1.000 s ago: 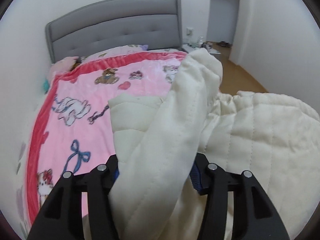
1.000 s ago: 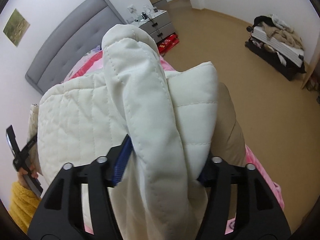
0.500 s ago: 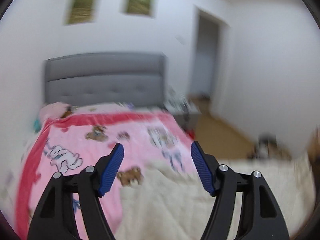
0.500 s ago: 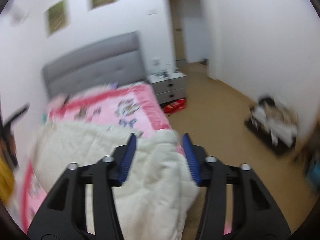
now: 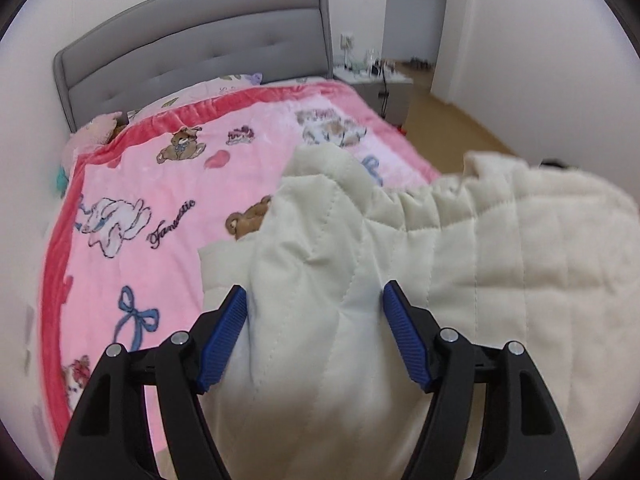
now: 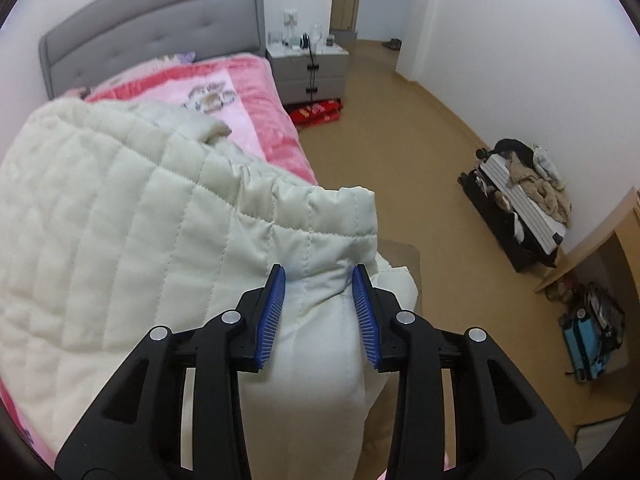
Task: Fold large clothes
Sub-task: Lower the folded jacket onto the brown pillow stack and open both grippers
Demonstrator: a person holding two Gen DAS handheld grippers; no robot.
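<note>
A cream quilted coat (image 5: 460, 264) lies on a bed, over a pink blanket (image 5: 160, 184) printed with bears and bows; the coat covers the near part of the bed and reaches its floor-side edge, where a fold hangs off the corner in the right wrist view (image 6: 120, 220).

The left gripper (image 5: 316, 312) points down at a raised, bunched fold of the coat; its blue pads (image 5: 224, 340) stand wide on either side of that fold, the left pad against the cloth and the right pad at its edge; its jaws have just been opening, and whether they press the fold cannot be told from the picture.

The right gripper (image 6: 320, 300) stands at the coat's corner by the bed's edge; its jaws have just been closing, and a narrow ridge of cloth near a stitched hem sits between its pads (image 6: 272, 320), both of which touch it, so it grips the coat.

A grey headboard (image 5: 192, 48) stands behind the blanket; a grey nightstand (image 6: 308, 68) sits beside the bed with a red box (image 6: 318, 112) on the floor below it; an open suitcase (image 6: 520, 204) heaped with clothes lies by the far wall.
</note>
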